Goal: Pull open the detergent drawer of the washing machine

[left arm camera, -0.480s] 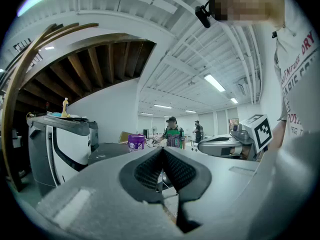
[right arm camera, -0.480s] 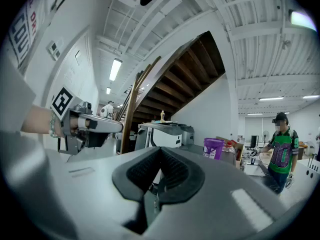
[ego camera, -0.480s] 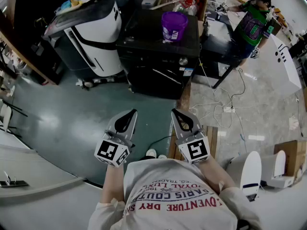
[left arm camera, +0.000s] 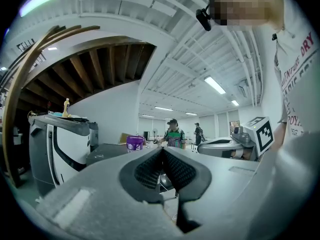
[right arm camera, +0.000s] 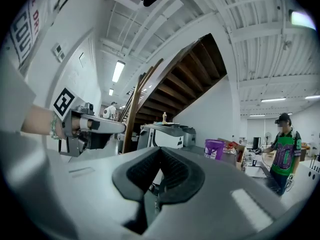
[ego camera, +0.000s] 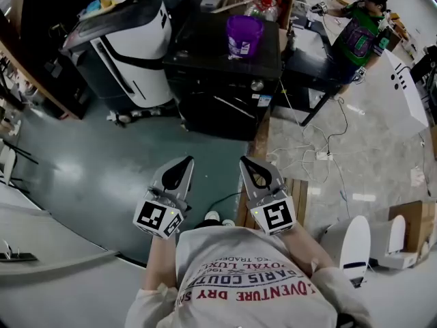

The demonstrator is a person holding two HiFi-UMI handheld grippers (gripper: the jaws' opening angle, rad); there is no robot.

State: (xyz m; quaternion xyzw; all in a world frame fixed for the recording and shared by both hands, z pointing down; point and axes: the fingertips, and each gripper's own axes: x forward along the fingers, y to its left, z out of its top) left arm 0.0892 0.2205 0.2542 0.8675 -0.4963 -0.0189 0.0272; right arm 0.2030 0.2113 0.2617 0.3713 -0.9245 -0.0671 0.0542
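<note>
Head view: the washer (ego camera: 225, 74), a black box with a purple cup (ego camera: 244, 36) on top, stands at 12 o'clock from the person, across a stretch of bare green floor (ego camera: 109, 176). Its dark front faces 6 o'clock and runs roughly 9 to 3. I cannot pick the drawer out on that front; only a round knob (ego camera: 256, 85) shows, near its 3 o'clock end. The left hand-held gripper (ego camera: 180, 169) and the right hand-held gripper (ego camera: 255, 168) are held side by side near the chest, both pointing at 12, well apart from the washer. From the left one the washer lies toward 1 o'clock, from the right toward 11. The right looks slightly nearer the knob end. The floor between is open. Cables (ego camera: 321, 152) trail at 3 o'clock and a white machine (ego camera: 133, 53) flanks the washer at 9.

Left gripper view: the left hand-held gripper (left arm camera: 162, 154) has its ribbed pads pressed together with nothing between them. The cup (left arm camera: 135, 142) sits just above the tips at 11 o'clock, far off.

Right gripper view: the right hand-held gripper (right arm camera: 160, 154) is likewise closed and empty. The cup (right arm camera: 214, 149) lies at 2 o'clock and the white machine (right arm camera: 167, 134) at 12.

Either must cross the floor and part its jaws before any pull toward 6.
</note>
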